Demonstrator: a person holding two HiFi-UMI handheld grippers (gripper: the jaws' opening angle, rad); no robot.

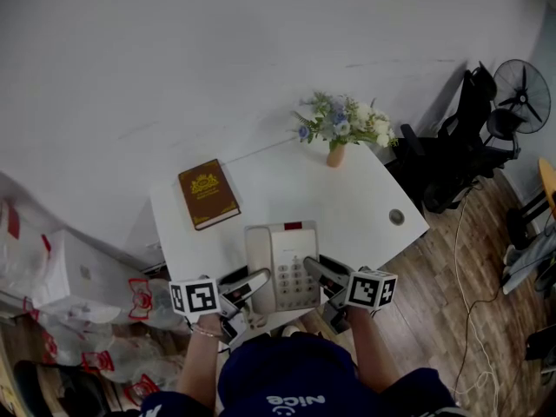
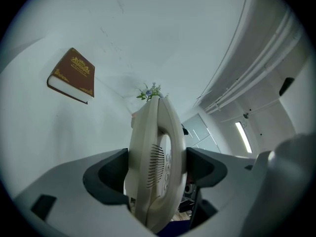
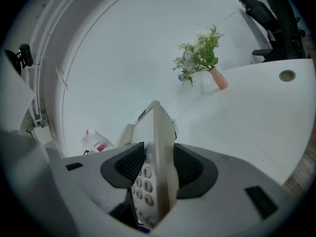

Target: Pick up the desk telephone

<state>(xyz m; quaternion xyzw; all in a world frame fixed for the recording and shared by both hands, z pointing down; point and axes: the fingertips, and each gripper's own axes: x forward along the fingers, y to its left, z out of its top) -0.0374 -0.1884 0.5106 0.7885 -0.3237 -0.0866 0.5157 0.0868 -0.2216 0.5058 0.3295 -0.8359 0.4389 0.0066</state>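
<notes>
Desk telephone (image 1: 282, 266) is held between your two grippers at the near edge of the white desk (image 1: 365, 194), just ahead of your chest. Your left gripper (image 2: 157, 171) has its jaws clamped on the phone's left side, the dark pads pressing the cream handset from both faces. Your right gripper (image 3: 159, 166) is closed the same way on the right side, its ribbed pads gripping the body by the number keys. Both claws stand fairly wide because the phone fills them. Whether the phone's underside touches the desk cannot be told from these views.

Further out on the desk, to the left, a brown book (image 1: 208, 194) with gold print lies flat, well apart from the phone. At the far edge stands a small vase of flowers (image 1: 340, 127). Beyond the desk's right corner are a black chair (image 1: 456, 150) and a standing fan (image 1: 521, 98).
</notes>
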